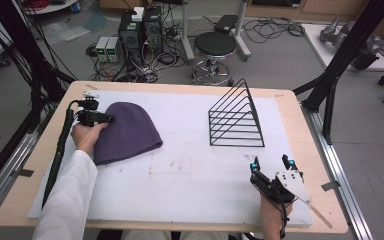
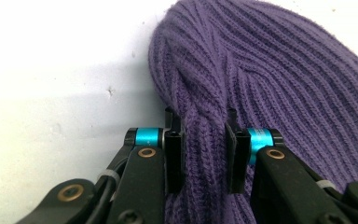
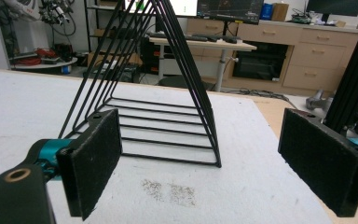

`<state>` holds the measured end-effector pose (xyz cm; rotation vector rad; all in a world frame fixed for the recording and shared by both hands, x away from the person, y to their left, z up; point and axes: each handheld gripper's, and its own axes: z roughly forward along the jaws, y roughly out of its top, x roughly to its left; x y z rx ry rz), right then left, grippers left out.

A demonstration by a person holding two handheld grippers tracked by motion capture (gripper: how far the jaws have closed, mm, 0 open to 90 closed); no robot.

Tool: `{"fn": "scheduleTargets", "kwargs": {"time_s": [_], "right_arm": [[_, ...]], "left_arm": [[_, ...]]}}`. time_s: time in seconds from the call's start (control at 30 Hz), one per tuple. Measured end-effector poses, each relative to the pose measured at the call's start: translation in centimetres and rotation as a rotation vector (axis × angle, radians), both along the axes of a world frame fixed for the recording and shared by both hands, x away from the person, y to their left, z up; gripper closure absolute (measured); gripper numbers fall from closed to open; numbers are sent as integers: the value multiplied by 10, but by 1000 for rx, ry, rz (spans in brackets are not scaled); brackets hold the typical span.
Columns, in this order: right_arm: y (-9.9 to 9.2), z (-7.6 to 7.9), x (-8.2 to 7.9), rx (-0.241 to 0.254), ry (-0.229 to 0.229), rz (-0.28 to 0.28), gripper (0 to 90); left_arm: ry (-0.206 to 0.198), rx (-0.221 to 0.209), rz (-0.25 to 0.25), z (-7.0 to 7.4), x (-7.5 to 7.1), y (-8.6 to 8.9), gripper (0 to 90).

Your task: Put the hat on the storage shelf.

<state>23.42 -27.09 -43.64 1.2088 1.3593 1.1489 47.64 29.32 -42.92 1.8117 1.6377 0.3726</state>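
Already the left gripper (image 2: 205, 149) pinched a fold of the purple knit beanie (image 1: 128, 131) near the table's left edge, while the right gripper (image 1: 272, 167), gaping, faced the wire rack (image 3: 163, 112).

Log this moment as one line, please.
left hand-held gripper: shut on purple beanie | right hand-held gripper: open, empty, near black wire rack | surface: white mat

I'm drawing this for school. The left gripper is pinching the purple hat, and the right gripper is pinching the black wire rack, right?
Not quite. The left gripper is pinching a fold of the purple knit hat. The right gripper is not pinching the black wire rack: the right gripper view shows its jaws wide apart with nothing between them, and the rack standing beyond them on the white mat.
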Motion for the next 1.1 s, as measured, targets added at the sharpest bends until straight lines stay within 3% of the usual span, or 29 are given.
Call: {"fn": "scheduleTargets", "kwargs": {"time_s": [0.23,0.43,0.53,0.63,0.73,0.83,0.87,0.9,0.93,0.97,1.0,1.03,1.07,1.1], "right_arm": [[2,0,0,-8,0,4,127],[1,-1,1,-12,1,8,127],[2,-1,0,-11,2,11,127],[2,0,0,-11,-3,12,127],[1,0,-1,-9,-5,10,127],[1,0,0,-6,-4,10,128],[1,0,-1,0,-2,9,127],[1,0,-1,3,-2,9,128],[1,0,-1,5,-2,11,128],[1,0,-1,1,-4,11,128],[1,1,-1,1,-3,9,128],[1,0,-1,6,0,9,128],[1,0,-1,3,-2,9,128],[1,0,-1,2,-2,10,128]], "left_arm": [[-21,-1,-11,0,-1,0,744],[-84,13,-19,7,-7,-2,744],[-140,6,-19,16,-14,-4,743],[-158,-5,-29,20,-19,-5,740],[-224,11,-45,29,-30,-10,740],[-261,19,-48,33,-36,-12,740],[-306,23,-54,37,-42,-14,740],[-306,23,-54,37,-42,-14,740],[-361,3,-68,40,-49,-15,740],[-361,3,-68,40,-49,-15,740],[-421,8,-90,42,-57,-18,741],[-421,8,-90,42,-57,-18,740],[-473,23,-106,45,-65,-22,741],[-473,23,-106,45,-65,-22,741]]}}
